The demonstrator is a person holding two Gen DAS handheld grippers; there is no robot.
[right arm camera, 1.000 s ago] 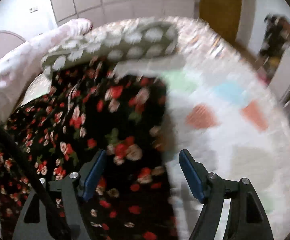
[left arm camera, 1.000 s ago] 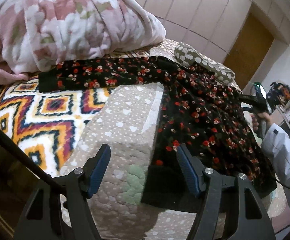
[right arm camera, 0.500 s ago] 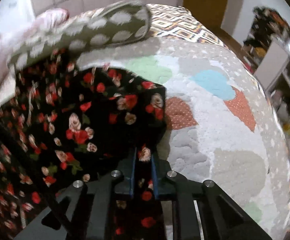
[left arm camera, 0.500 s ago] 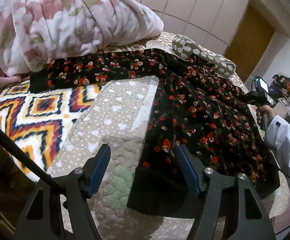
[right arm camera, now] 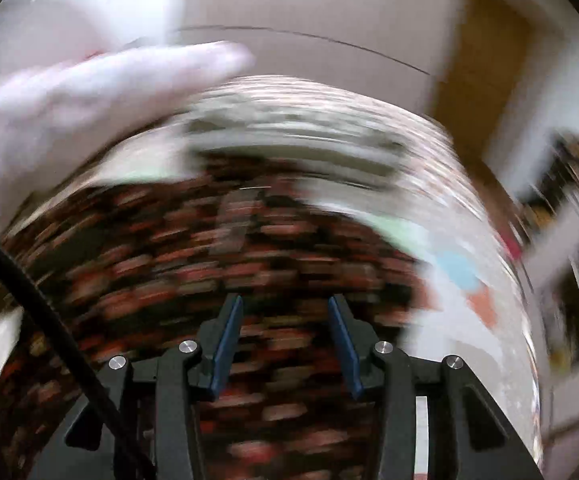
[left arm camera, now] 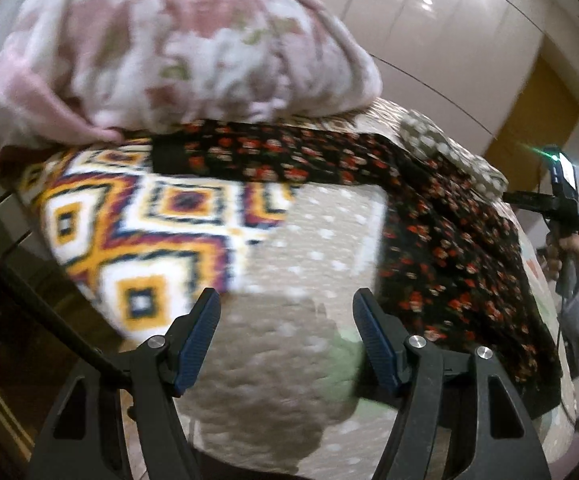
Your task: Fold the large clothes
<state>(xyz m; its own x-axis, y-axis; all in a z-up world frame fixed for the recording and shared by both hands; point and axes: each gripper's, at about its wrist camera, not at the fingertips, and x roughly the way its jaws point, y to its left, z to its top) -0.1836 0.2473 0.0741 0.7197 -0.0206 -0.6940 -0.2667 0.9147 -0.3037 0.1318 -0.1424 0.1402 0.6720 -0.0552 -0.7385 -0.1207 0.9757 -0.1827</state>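
A black garment with red flowers (left arm camera: 449,248) lies spread on the bed, one sleeve (left arm camera: 269,156) stretched out to the left. My left gripper (left arm camera: 287,320) hangs open over the beige dotted quilt (left arm camera: 289,380), just left of the garment's hem, with nothing between its fingers. The right wrist view is badly smeared. In it, my right gripper (right arm camera: 286,320) is above the same floral cloth (right arm camera: 169,272) and its jaws are opening. The cloth shows through the gap, and the pads look clear of it. A person's hand (left arm camera: 569,248) holds the right gripper's handle at the far right.
A bulky pink floral blanket (left arm camera: 161,52) sits at the head of the bed, on a geometric orange, white and purple blanket (left arm camera: 137,240). A dotted pillow (left arm camera: 449,152) lies beyond the garment. Wardrobe doors and a wooden door (left arm camera: 529,120) stand behind, with shelves (right arm camera: 569,280) to the right.
Half a second ago the right gripper was shut on the garment's edge; now its jaws stand apart and its view has swung and blurred. The left gripper has slid left, off the hem.
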